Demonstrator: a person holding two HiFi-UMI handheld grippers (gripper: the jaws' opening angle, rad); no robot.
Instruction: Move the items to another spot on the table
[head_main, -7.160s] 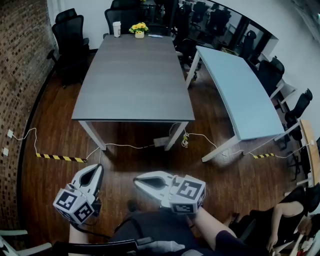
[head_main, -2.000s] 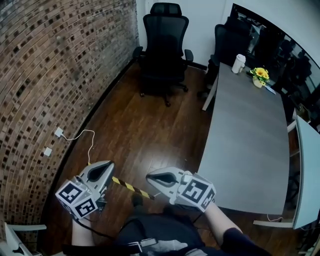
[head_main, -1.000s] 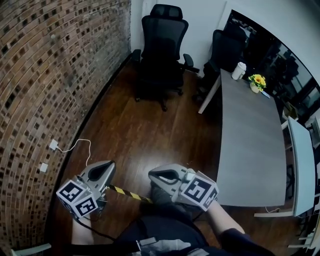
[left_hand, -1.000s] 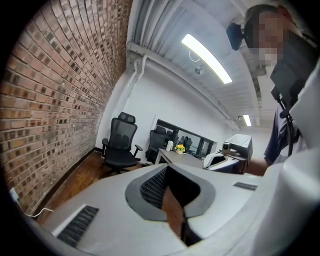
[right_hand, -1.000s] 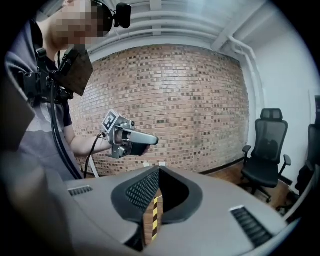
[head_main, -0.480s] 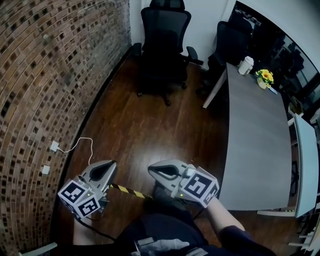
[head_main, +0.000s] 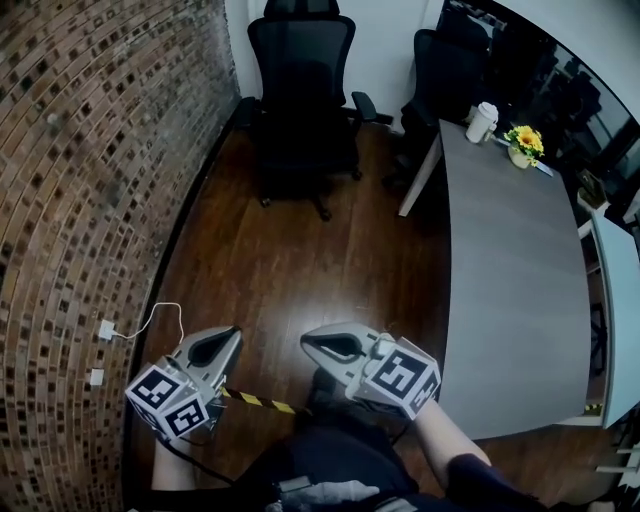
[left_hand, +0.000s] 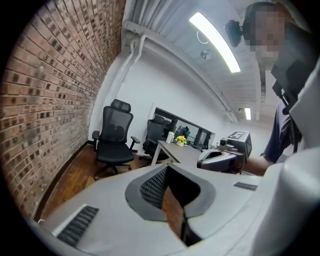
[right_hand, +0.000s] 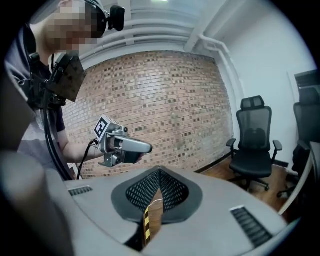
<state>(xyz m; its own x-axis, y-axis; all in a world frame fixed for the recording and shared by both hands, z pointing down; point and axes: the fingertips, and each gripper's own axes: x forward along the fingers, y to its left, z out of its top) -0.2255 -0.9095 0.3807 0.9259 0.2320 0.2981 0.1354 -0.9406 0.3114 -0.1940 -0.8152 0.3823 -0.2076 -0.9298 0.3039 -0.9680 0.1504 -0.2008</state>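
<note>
While the task's things stood far off, neither tool had anything to hold, which I took as the reason both were carried idle. At the left rose the brick wall (head_main: 80, 150), with the wooden floor (head_main: 300, 260) running along its foot. The left gripper (head_main: 226, 340) hung low before the person's body, aimed forward and a little downward, its fingers (left_hand: 115, 215) pressed together on nothing. Just beside it the right gripper (head_main: 312, 343) was held the same way, fingers (right_hand: 210, 210) shut and empty, above a strip of yellow-and-black tape (head_main: 255, 401) on the floor. A black office chair (head_main: 300, 70) stood ahead by the far wall. At the right ran the grey surface (head_main: 510, 260); the white cup (head_main: 482, 122) and the pot of yellow flowers (head_main: 524, 143) stood at its far end, well apart from both grippers. By my judgement the approach was not yet finished, and no grasp could begin from there.
</note>
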